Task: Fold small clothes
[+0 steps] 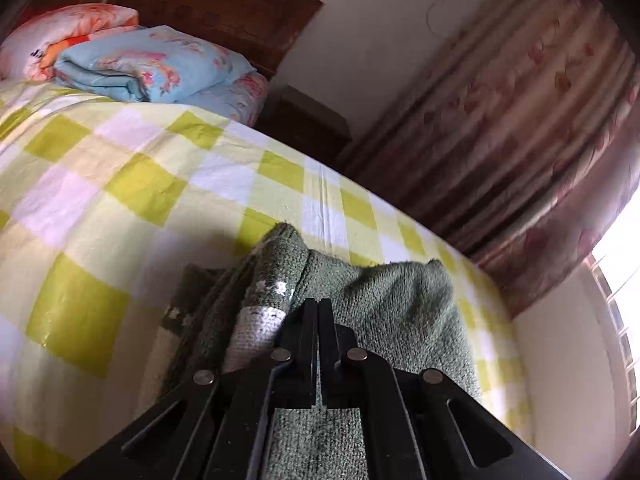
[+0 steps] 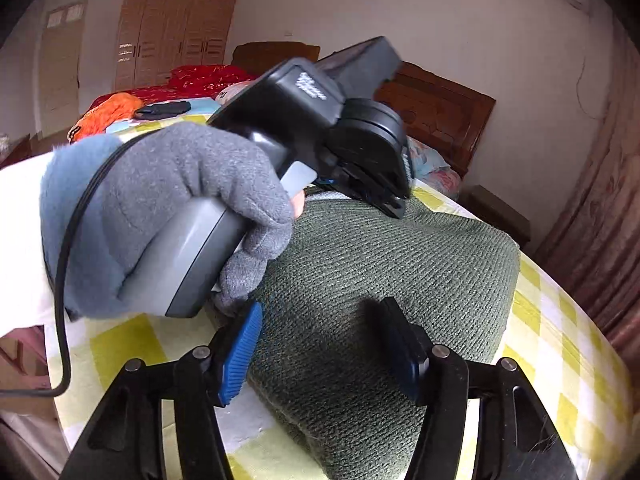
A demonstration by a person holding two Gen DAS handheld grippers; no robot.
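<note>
Green knit sweater [image 2: 384, 264], coarse ribbed weave with a white patterned band, lies bunched on the bed's checked sheet [image 1: 120, 184], near the edge facing the curtain [image 1: 520, 128].
Left gripper [image 1: 318, 306]: jaws closed flat together over the knit; whether a fold is pinched between them cannot be told. Gloved hand [image 2: 172, 200] grips its grey handle.
Right gripper [image 2: 320, 336]: jaws spread, blue ridged pad [image 2: 244, 352] at the sweater's near edge, nothing clasped.
Folded floral quilts [image 1: 152, 64] by the wooden headboard [image 1: 224, 4]. Sheet bare between.
</note>
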